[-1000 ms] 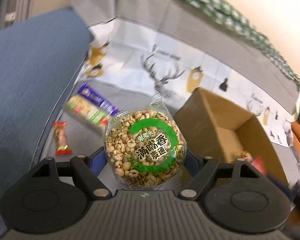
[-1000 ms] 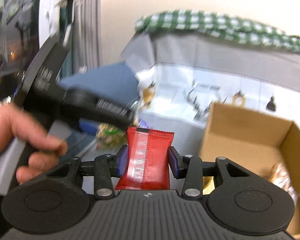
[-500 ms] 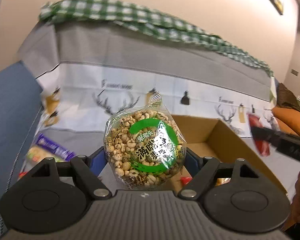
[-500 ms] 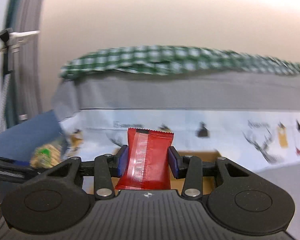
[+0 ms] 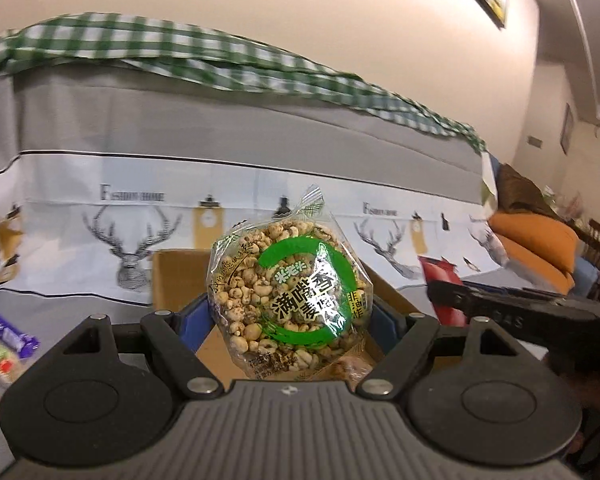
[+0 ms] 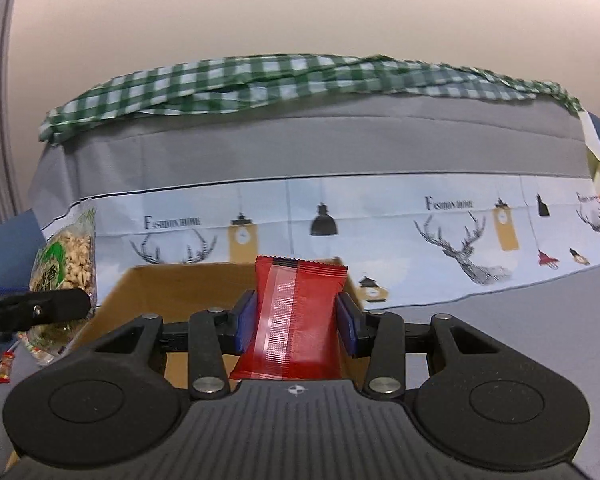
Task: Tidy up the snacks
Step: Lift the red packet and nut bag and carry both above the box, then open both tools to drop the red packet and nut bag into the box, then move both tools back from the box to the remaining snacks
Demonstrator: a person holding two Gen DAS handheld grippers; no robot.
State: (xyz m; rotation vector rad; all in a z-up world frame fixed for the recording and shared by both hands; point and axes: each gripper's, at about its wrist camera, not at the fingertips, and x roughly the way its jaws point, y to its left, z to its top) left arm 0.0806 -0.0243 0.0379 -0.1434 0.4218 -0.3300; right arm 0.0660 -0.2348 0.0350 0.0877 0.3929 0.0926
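My left gripper (image 5: pixel 290 316) is shut on a clear bag of puffed grain snack with a green ring label (image 5: pixel 288 300), held upright above an open cardboard box (image 5: pixel 172 280). My right gripper (image 6: pixel 296 320) is shut on a red snack packet (image 6: pixel 296 320), held upright over the same cardboard box (image 6: pixel 172 292). The puffed snack bag (image 6: pixel 64 264) and the left gripper's finger (image 6: pixel 36 308) show at the left in the right wrist view. The red packet (image 5: pixel 440 288) and right gripper show at the right in the left wrist view.
A purple-wrapped cracker pack (image 5: pixel 4 340) lies on the grey seat at left. A small red candy (image 6: pixel 5 366) lies at lower left. A deer-print cover (image 6: pixel 460 236) and green checked cloth (image 6: pixel 300 80) drape the sofa back. Orange cushions (image 5: pixel 536 248) lie far right.
Both grippers swung up and over the cardboard box with their snacks still held. The view rose from the seat to the sofa back; the loose snacks slid left out of centre.
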